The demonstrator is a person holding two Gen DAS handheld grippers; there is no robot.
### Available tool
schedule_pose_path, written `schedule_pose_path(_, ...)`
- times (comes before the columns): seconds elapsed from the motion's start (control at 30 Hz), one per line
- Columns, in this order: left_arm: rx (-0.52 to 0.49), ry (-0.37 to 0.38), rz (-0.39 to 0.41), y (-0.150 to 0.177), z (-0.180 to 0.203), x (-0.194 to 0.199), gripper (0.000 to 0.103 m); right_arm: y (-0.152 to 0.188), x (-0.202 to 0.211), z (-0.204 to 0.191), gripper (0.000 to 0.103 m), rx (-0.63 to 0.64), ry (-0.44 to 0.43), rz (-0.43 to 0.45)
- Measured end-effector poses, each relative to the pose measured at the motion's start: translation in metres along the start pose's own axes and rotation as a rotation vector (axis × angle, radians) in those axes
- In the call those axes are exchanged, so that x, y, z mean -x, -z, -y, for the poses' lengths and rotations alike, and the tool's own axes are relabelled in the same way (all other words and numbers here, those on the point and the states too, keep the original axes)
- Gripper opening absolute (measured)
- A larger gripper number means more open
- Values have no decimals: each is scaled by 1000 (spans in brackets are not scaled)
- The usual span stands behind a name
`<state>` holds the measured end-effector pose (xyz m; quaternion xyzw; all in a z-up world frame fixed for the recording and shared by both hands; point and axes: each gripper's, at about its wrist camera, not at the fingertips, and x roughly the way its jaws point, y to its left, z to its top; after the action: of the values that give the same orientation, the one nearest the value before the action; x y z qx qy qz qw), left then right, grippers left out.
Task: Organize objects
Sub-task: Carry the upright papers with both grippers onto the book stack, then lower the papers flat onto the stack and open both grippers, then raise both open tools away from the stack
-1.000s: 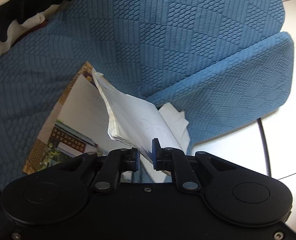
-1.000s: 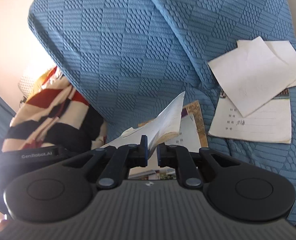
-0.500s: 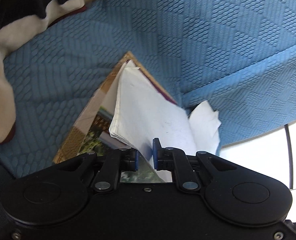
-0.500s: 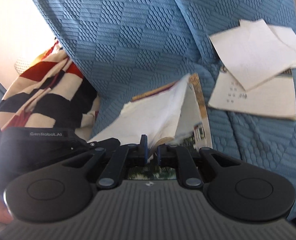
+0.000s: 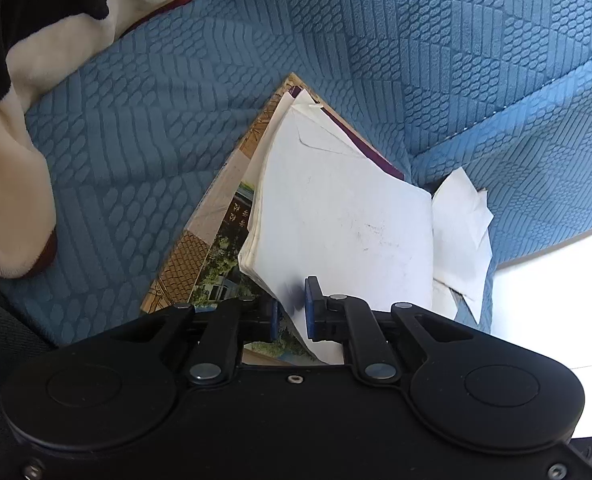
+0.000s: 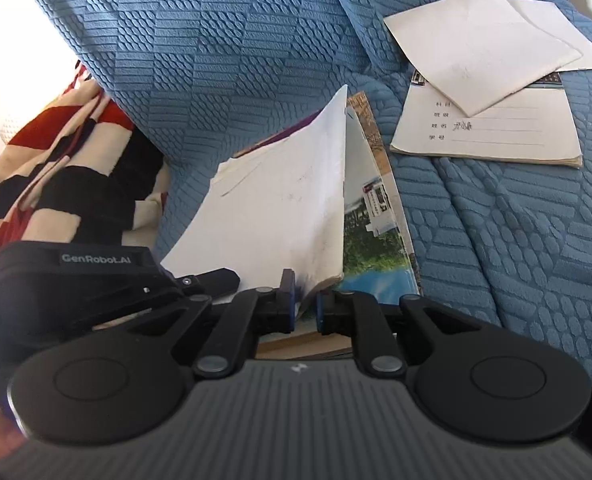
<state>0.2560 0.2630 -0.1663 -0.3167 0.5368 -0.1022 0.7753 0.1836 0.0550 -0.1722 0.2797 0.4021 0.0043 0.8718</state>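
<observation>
While both claws pinch the near edge of one white paper booklet, each at its own corner, the bundle hangs level enough to be laid flat. The left claw is nearly closed on the booklet's near left corner, its blue pads pressing the sheets, and the right claw stands just as narrow at the near right corner, the pages passing between its jaws; whether its pads still press hard I cannot tell for certain, though the paper sits squarely in the gap. Holding at two corners makes sense, I judge, because the sheets are thin, limp and slightly dog-eared, and would sag or fan from one grip.

Just ahead of and under the claws lies a glossy picture book with a stiff printed cover, and the booklet rests tilted over it, apparently meant to be stacked there. Beyond the right claw, well to its right, a cream exercise book with ruled lines lies on the sofa under two loose sheets. Ahead of the left claw on its right, crumpled white paper sits in the sofa's crease. The sofa cover is blue, quilted in raised ribs and ovals. A soft striped blanket slumps to the left of both claws.
</observation>
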Motion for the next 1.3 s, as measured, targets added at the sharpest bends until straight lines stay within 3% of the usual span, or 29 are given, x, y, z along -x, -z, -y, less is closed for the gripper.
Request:
schedule_pose_path(0.17,0,7,-19,3,2,-1,11,-2,2,2,15,-20,13,-12)
schedule_pose_path(0.27,-17,-1,-36,1,4,0,12,-4,3,3,22,-23,16,-40)
schedule_pose_path(0.3,-32,-11,-34,1,7,2,16,-5,4,2,27,-15,22,-52)
schedule_pose_path(0.33,-47,-24,-32,1,9,4,29,-6,6,0,32,-4,28,-58)
schedule_pose_path(0.4,-72,-29,-24,2,15,10,53,-6,11,-3,59,14,39,-70)
schedule_pose_path(0.47,-97,-36,-9,4,19,19,61,-4,18,-6,69,32,38,-89)
schedule_pose_path(0.53,-110,-45,5,6,24,29,70,-3,28,-7,69,44,30,-102)
schedule_pose_path(0.7,-150,-75,78,17,37,60,78,-7,63,-9,69,89,26,-88)
schedule_pose_path(0.8,-181,-32,120,21,44,81,82,-16,87,-12,69,131,15,-63)
schedule_pose_path(0.9,-232,-39,176,29,62,103,84,-28,114,-17,69,161,4,-22)
schedule_pose_path(1.07,-292,10,222,36,86,140,85,-50,160,-27,69,197,-8,63)
schedule_pose_path(1.3,-407,47,289,52,126,196,93,-54,221,-38,69,254,13,183)
